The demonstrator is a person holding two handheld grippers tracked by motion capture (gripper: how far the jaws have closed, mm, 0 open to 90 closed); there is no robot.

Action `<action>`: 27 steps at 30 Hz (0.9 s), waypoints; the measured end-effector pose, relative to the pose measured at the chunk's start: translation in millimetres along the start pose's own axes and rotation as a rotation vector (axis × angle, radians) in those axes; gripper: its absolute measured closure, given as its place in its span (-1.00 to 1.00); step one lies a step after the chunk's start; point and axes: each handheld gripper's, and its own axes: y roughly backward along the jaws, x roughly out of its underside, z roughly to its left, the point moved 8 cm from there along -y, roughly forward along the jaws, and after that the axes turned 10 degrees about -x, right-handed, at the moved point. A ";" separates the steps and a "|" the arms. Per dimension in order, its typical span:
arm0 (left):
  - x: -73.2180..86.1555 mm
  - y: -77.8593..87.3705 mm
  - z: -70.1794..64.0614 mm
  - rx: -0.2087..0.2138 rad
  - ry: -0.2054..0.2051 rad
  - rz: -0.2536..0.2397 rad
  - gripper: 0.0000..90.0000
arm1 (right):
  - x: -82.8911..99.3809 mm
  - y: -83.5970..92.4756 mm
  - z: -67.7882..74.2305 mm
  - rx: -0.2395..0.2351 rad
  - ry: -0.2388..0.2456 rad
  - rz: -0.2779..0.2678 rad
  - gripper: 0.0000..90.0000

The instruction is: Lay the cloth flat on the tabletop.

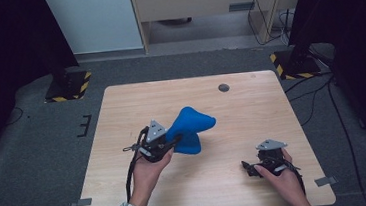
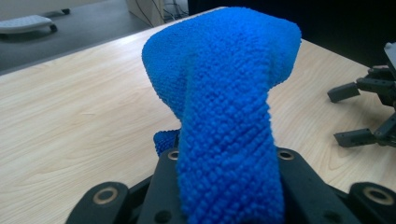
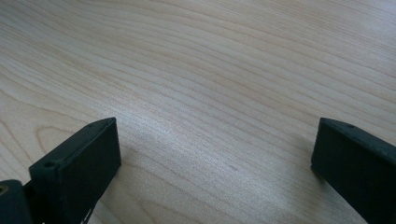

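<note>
A blue terry cloth [image 1: 191,126] hangs raised above the middle of the wooden table [image 1: 251,102], its lower end still on the wood. My left gripper [image 1: 176,140] is shut on the cloth's left edge. In the left gripper view the cloth [image 2: 224,93] rises out of the gripper in a thick fold and hides the jaw tips. My right gripper [image 1: 249,169] rests low near the table's front right, open, turned toward the left. Its two black jaws stand wide apart over bare wood in the right gripper view [image 3: 215,154]. The left gripper view also catches the right gripper [image 2: 348,114] farther off.
A small dark round cap [image 1: 224,87] sits in the tabletop near the far edge. Stand bases with yellow-black stripes sit on the floor at the back left [image 1: 67,87] and the back right [image 1: 294,63]. Cables trail on the carpet to the right [image 1: 321,96].
</note>
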 end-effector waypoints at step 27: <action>93.8 -76.5 -40.9 0.021 -0.026 0.224 -0.10 | -0.1 -0.1 0.1 0.001 0.002 0.000 -0.97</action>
